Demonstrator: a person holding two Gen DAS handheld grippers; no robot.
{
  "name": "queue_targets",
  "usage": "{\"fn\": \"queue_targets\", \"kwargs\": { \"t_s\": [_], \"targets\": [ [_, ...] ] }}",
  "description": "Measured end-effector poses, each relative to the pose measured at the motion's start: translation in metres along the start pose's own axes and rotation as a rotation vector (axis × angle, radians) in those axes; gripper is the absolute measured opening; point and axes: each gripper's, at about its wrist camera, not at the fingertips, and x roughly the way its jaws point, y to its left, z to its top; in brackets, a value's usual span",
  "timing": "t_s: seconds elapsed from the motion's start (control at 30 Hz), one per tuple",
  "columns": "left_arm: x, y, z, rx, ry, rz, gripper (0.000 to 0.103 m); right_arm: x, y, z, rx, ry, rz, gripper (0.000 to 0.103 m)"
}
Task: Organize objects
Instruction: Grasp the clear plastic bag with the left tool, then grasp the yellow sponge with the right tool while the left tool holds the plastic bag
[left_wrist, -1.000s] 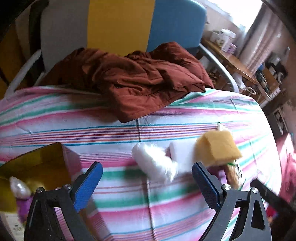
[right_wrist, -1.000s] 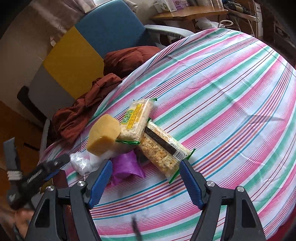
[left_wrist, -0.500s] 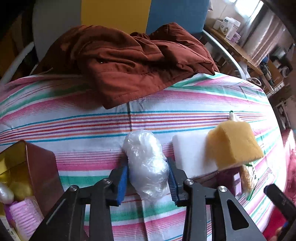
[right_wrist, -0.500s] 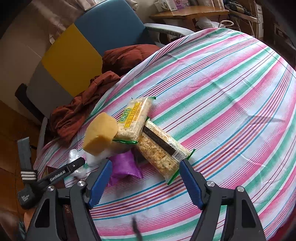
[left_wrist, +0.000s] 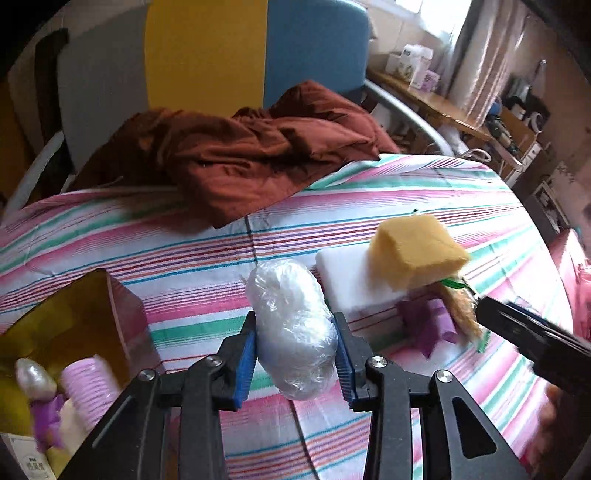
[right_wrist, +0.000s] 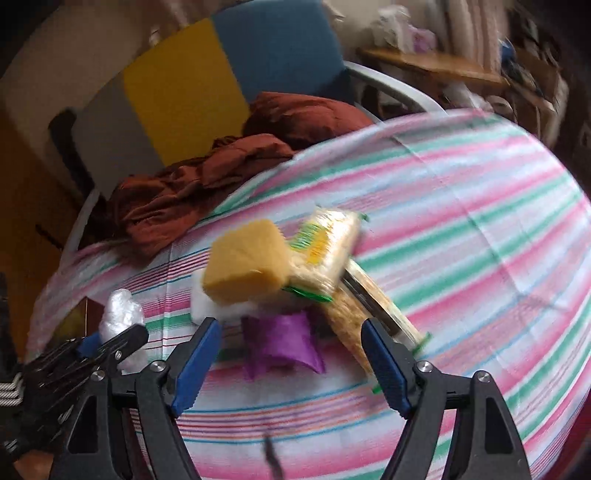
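The striped table (left_wrist: 388, 192) carries a brown jacket (left_wrist: 258, 162) at its far edge. A gold-lined box (left_wrist: 92, 314) is cut off at left, its contents blurred. The yellow sponge (left_wrist: 413, 254) hides part of a white block (left_wrist: 343, 280). The left claw (left_wrist: 295, 354) clamps the plastic-wrapped bundle (left_wrist: 291, 328). The right claw (right_wrist: 291, 362) gapes wide before a purple packet (right_wrist: 284, 339); its view is motion-blurred.

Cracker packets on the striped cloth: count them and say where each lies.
2. One yellow-labelled packet leans beside the yellow sponge; the other packet lies partly under it, toward the right tongs. More may be hidden.
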Motion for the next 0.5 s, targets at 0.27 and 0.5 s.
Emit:
{"fn": "queue_targets", "kwargs": {
  "t_s": [0.27, 0.5],
  "targets": [
    [-0.026, 0.005, -0.008, -0.011, -0.046, -0.03, 0.038, 0.024, 0.031, 0.032, -0.102, -0.022, -0.042, 0.083],
    [-0.043, 0.016, -0.018, -0.036, -0.065, -0.04, 0.039, 0.048, 0.043, 0.03, -0.167, 0.012, -0.057, 0.083]
  ]
}}
